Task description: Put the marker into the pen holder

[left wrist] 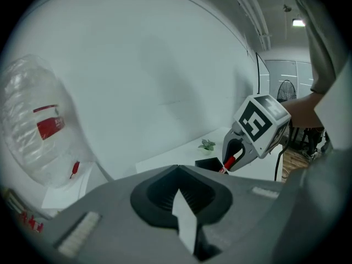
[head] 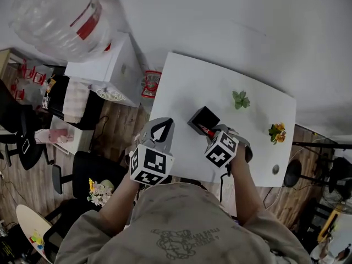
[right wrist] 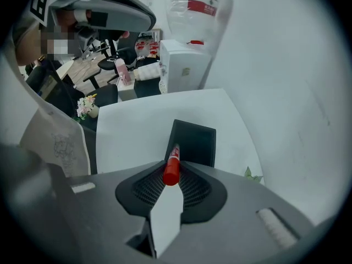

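Note:
My right gripper (head: 212, 132) is shut on a red marker (right wrist: 172, 165), whose far end points at the open mouth of the black square pen holder (right wrist: 192, 142). From the head view the marker (head: 207, 131) reaches over the near corner of the holder (head: 202, 120) in the middle of the white table (head: 181, 92). The left gripper view shows the marker (left wrist: 230, 163) slanting down toward the holder (left wrist: 208, 164). My left gripper (head: 161, 130) hovers over the table's left edge, shut with nothing in it.
A small green plant (head: 240, 99) and an orange-yellow flower sprig (head: 276, 132) lie on the table's far right side. A white water dispenser (head: 110, 70) with a clear bottle (head: 60, 15) stands left of the table. Chairs and clutter fill the floor at left.

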The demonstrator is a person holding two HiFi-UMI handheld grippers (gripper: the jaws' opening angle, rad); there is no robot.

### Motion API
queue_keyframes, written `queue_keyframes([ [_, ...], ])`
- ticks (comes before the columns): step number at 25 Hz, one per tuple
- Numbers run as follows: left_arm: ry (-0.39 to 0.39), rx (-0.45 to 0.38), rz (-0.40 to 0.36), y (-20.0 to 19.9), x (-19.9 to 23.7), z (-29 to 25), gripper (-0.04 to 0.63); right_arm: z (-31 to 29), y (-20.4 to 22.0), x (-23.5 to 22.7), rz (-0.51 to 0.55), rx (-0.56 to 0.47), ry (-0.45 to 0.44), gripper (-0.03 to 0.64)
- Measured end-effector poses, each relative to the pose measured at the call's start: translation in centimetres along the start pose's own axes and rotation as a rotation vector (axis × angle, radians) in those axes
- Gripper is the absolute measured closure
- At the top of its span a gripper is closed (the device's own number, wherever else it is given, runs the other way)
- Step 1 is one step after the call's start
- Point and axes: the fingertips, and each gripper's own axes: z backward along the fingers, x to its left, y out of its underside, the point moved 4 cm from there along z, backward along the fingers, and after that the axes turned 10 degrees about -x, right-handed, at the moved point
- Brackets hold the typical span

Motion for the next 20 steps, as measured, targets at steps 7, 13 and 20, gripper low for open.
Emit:
queue_keyframes([
  [7,-0.039,0.041,0.018,1.9,0.7,0.8,0.594,-1.7,-0.5,0.2,0.034,0.028,-0.028,0.511],
  [13,-0.053,0.026,0.054,1.9,0.4,1.1,0.594,-1.1,-0.7,0.6,0.037,0.013,-0.040,0.472],
  [20,-0.073,-0.017,0.043,0.0,-0.1,2.1,0.594,1.9,-1.4,-0.2,0.017,-0.075,0.040,0.506],
])
